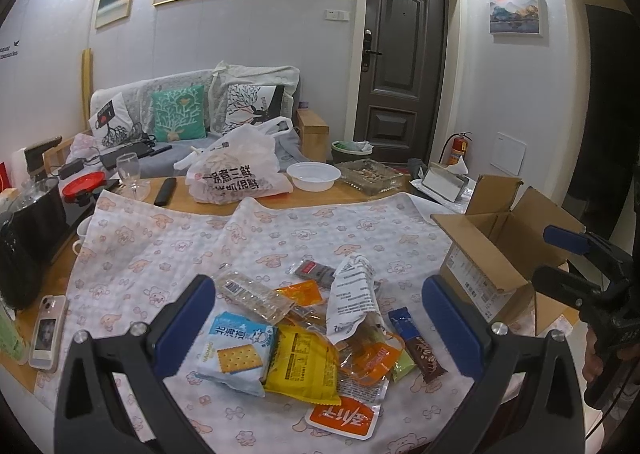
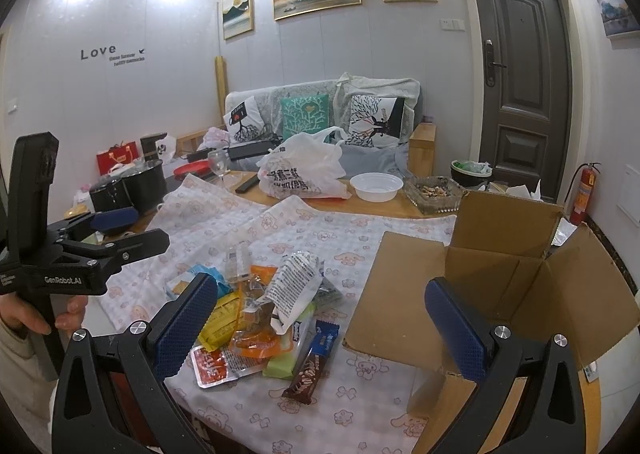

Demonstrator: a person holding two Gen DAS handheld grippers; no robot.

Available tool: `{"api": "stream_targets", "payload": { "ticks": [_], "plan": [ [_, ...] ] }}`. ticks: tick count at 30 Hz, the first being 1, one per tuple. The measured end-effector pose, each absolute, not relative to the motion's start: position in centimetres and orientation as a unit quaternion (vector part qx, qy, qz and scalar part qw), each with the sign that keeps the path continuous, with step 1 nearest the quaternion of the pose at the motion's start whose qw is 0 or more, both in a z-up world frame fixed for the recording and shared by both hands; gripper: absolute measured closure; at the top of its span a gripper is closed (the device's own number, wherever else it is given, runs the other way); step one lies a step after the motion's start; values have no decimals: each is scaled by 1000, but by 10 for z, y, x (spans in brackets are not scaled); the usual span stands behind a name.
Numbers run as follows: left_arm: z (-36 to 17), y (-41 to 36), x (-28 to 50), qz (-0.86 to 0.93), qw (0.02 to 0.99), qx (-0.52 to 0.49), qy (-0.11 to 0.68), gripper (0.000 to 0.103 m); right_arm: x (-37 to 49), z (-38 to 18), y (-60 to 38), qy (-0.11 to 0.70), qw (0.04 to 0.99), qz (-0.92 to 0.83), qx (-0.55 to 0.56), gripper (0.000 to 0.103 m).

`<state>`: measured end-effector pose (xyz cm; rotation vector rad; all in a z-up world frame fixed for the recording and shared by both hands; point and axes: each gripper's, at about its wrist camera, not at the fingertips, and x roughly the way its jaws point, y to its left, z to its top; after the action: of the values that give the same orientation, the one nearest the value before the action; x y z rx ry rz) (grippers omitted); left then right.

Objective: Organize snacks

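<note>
My left gripper [image 1: 316,318] is spread wide and empty, its blue pads either side of the snack pile [image 1: 308,338] on the cloth [image 1: 168,254]. In the pile I see a cracker pack [image 1: 238,354] nearest my left pad, a yellow packet [image 1: 302,368] beside it, a clear tray [image 1: 250,294] behind, a white crumpled bag [image 1: 352,294] standing over the middle, and a chocolate bar [image 1: 420,348] on the right edge. My right gripper [image 2: 320,326] is also wide open and holds nothing; its left pad is over the pile, its right pad over the near flap of the open box [image 2: 500,278]. The box stands on the cloth just right of the snacks; I cannot see its bottom. Behind are a bowl [image 2: 378,186] and a plastic bag [image 2: 300,174].
</note>
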<state>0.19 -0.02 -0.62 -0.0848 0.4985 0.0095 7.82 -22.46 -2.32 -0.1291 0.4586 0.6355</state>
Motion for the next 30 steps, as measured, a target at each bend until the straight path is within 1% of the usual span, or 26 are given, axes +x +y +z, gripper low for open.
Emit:
{"api": "stream_targets", "payload": {
  "ticks": [30],
  "plan": [
    [-12, 6, 1, 9, 967, -43, 252, 1, 80, -32, -224, 235, 919, 310, -58, 0]
  ]
}}
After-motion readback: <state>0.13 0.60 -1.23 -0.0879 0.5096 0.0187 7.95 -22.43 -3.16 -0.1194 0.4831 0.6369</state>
